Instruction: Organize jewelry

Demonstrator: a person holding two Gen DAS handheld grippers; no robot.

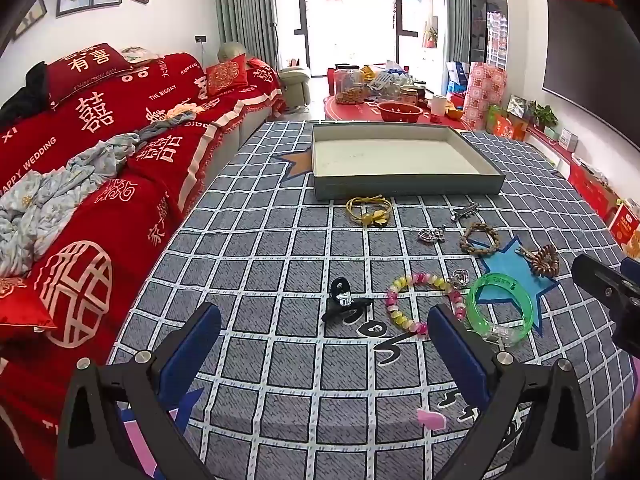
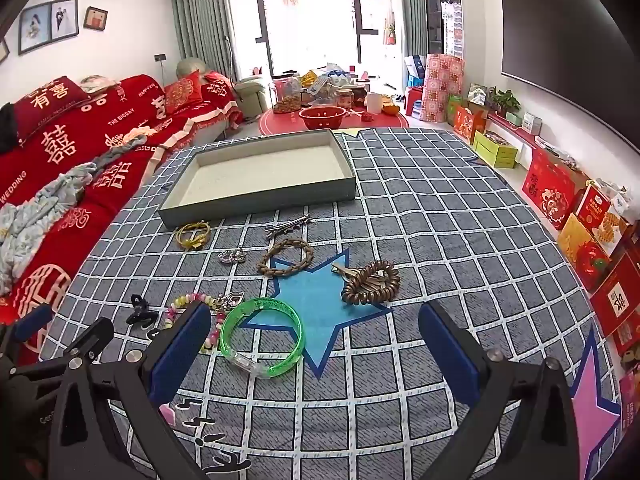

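Note:
Jewelry lies scattered on the checked cloth in front of an empty grey tray (image 1: 404, 190) (image 2: 256, 204). There is a black claw clip (image 1: 343, 305) (image 2: 140, 312), a pink and yellow bead bracelet (image 1: 424, 304) (image 2: 188, 304), a green bangle (image 1: 502, 308) (image 2: 260, 332), a brown coiled bracelet (image 1: 544, 261) (image 2: 370, 284), a brown chain bracelet (image 1: 479, 238) (image 2: 285, 258), a yellow hair tie (image 1: 368, 210) (image 2: 193, 234), silver heart charms (image 1: 431, 235) (image 2: 231, 256) and a silver clip (image 1: 466, 211) (image 2: 287, 225). My left gripper (image 1: 324, 340) is open and empty, just short of the black clip. My right gripper (image 2: 314, 340) is open and empty, near the green bangle.
A red-covered sofa (image 1: 92, 152) with crumpled clothes runs along the left. A round red table (image 1: 384, 110) with jars and a bowl stands beyond the tray. Red gift boxes (image 2: 580, 216) line the right wall under a TV (image 2: 560, 48).

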